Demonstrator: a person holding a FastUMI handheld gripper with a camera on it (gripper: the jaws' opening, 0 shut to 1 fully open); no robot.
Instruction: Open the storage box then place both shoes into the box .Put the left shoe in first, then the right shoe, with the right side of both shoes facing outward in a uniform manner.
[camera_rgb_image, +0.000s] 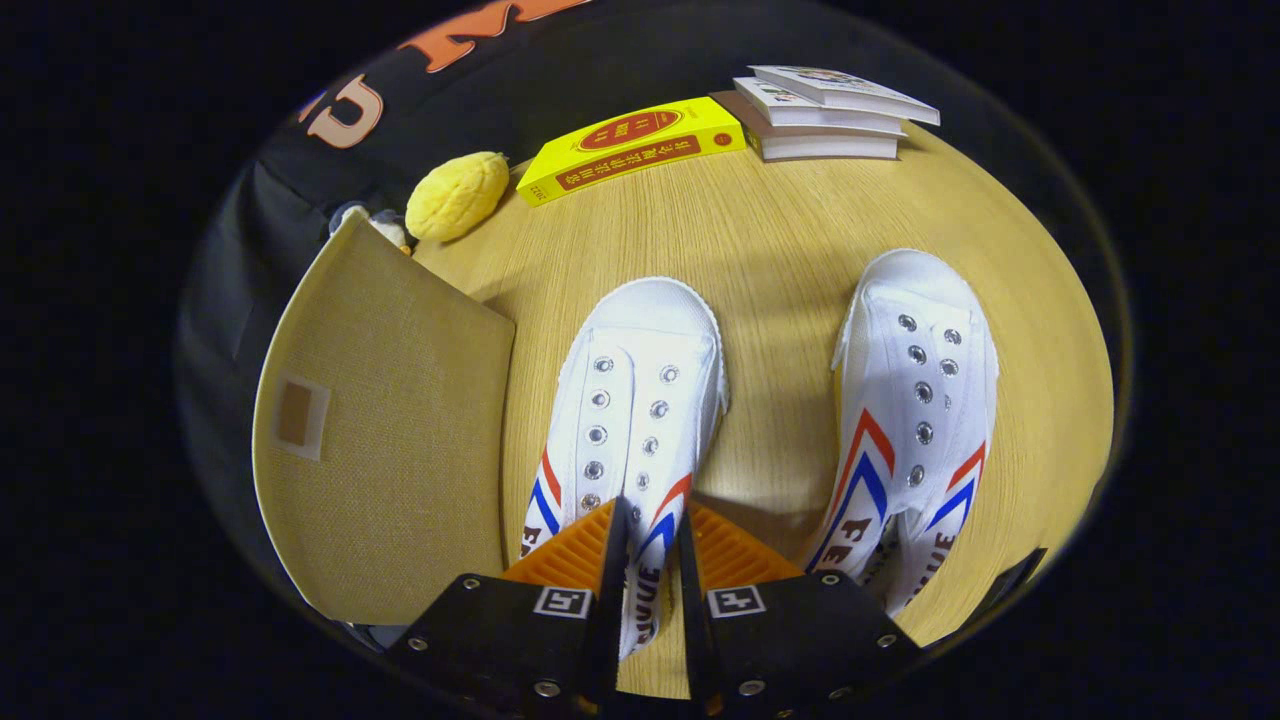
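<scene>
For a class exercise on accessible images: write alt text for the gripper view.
The gripper is closed on the side of the left white shoe; the right shoe stands beside it on a wooden table. A tan storage box sits alongside; books lie beyond.

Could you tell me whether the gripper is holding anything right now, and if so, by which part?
Yes: the gripper is closed on the left shoe, pinching the right side wall of its opening near the heel between both fingers.
</scene>
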